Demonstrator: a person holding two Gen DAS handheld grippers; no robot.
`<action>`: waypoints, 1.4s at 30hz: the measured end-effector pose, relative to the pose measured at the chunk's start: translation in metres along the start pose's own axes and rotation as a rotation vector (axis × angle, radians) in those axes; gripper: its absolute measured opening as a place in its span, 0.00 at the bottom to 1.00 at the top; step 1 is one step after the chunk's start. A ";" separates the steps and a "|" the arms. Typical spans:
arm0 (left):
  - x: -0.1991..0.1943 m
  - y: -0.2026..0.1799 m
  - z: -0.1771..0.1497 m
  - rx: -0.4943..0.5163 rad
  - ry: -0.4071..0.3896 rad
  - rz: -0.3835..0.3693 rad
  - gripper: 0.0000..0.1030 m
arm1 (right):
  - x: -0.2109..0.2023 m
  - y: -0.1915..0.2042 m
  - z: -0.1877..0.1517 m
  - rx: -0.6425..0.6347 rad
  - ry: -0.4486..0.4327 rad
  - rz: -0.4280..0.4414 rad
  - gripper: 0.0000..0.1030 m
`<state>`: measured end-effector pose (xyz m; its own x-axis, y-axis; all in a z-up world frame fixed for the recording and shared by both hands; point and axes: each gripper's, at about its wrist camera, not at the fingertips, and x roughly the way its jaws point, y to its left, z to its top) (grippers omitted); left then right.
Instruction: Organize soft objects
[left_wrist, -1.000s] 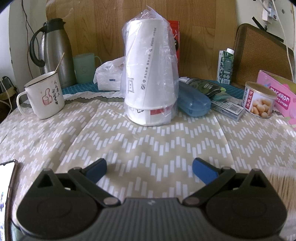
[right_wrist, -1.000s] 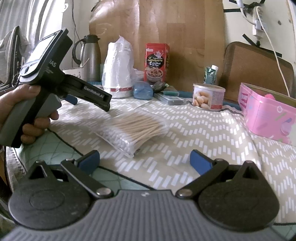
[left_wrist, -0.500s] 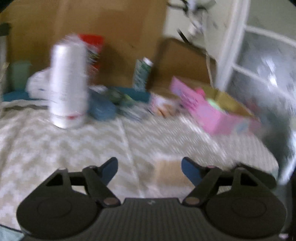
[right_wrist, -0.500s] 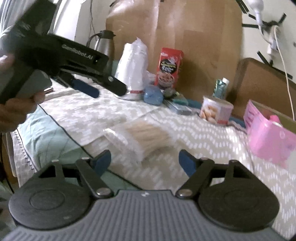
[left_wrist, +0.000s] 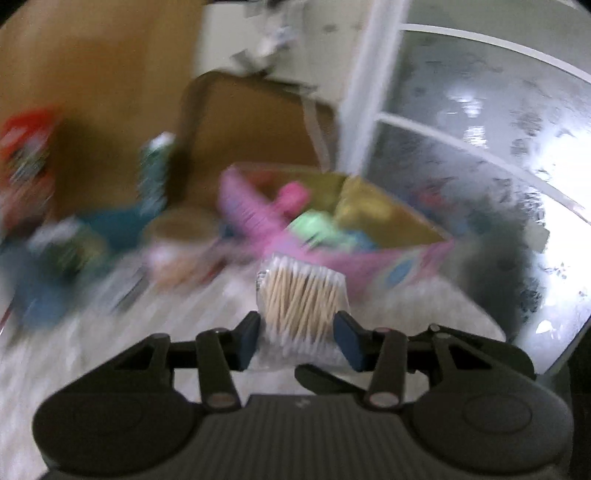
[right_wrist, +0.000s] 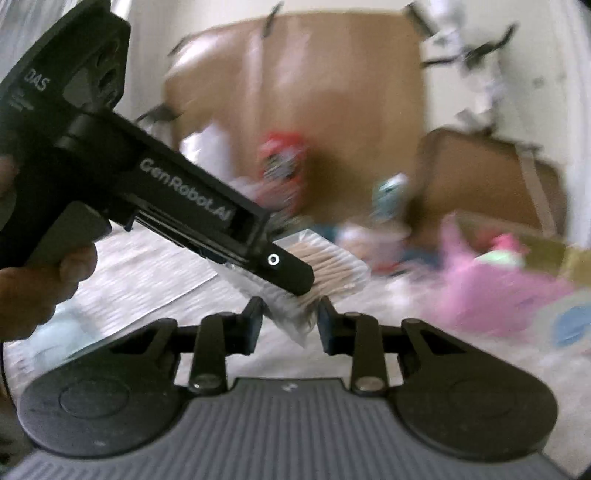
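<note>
A table covered by a beige cloth with a white zigzag pattern (left_wrist: 55, 354) carries everything. On its far right side sits an open pink box (left_wrist: 373, 258) with soft pink and green items inside. To the left of the box stands a round tin (left_wrist: 177, 240). Farther left lie blurred blue and dark objects, too smeared to identify.

The bag of cotton swabs (left_wrist: 301, 295) is a clear plastic packet crammed with pale wooden sticks and white tips. It is lifted off the patterned surface (left_wrist: 55, 365), seemingly pinched at both ends, swabs fanned forward. Behind it stands an open pink box (left_wrist: 406, 258) holding soft, blurred coloured things.
</note>
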<state>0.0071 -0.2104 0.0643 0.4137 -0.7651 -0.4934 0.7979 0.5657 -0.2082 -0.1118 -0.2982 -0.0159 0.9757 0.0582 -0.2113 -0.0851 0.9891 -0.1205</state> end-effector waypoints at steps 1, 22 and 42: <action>0.012 -0.013 0.009 0.021 -0.006 -0.014 0.44 | -0.001 -0.013 0.004 -0.004 -0.020 -0.050 0.34; 0.139 -0.074 0.067 0.011 -0.075 -0.032 0.70 | 0.031 -0.184 0.004 0.107 0.025 -0.513 0.57; -0.052 0.158 -0.075 -0.361 -0.170 0.536 0.69 | 0.180 -0.005 0.079 0.045 0.156 0.180 0.34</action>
<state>0.0787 -0.0579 -0.0064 0.7992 -0.3703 -0.4734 0.2779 0.9261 -0.2552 0.0801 -0.2821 0.0236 0.9024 0.2156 -0.3731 -0.2421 0.9699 -0.0253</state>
